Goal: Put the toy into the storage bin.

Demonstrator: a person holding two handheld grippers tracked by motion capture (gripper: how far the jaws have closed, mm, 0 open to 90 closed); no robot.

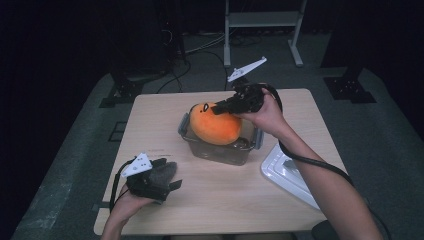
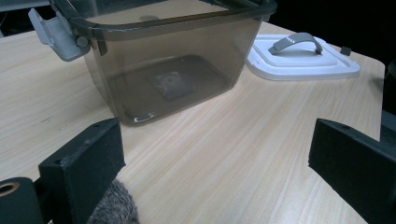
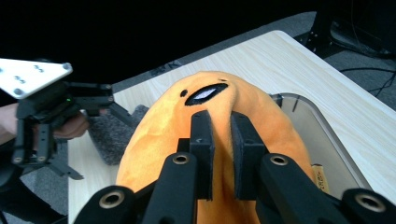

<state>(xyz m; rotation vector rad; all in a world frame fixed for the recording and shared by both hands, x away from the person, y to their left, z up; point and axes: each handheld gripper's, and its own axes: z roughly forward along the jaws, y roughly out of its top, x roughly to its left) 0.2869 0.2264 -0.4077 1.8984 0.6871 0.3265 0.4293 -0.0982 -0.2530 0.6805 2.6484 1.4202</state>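
Risk: right gripper (image 3: pixel 219 140), pinching only a fold of round orange plush toy (image 1: pixel 215 125) (toward 12 o'clock), could slip above clear plastic box (image 1: pixel 220 150); left gripper (image 1: pixel 157 180) gapes open.

We see orange plush toy (image 3: pixel 261 126): soft, matt, fuzzy cloth. We note container (image 2: pixel 177 70): smoky see-through plastic, glossy, smooth walls, grey matt plastic clasps. Lid (image 2: pixel 303 58): white plastic, slight sheen, grey handle. Surface (image 2: pixel 243 154): pale wood-grain laminate, smooth, satin. We note grey furry object (image 1: pixel 162 174): shaggy, matt pile. Jaws of right gripper (image 3: pixel 224 140): black pads, matt, foam-like, rough.
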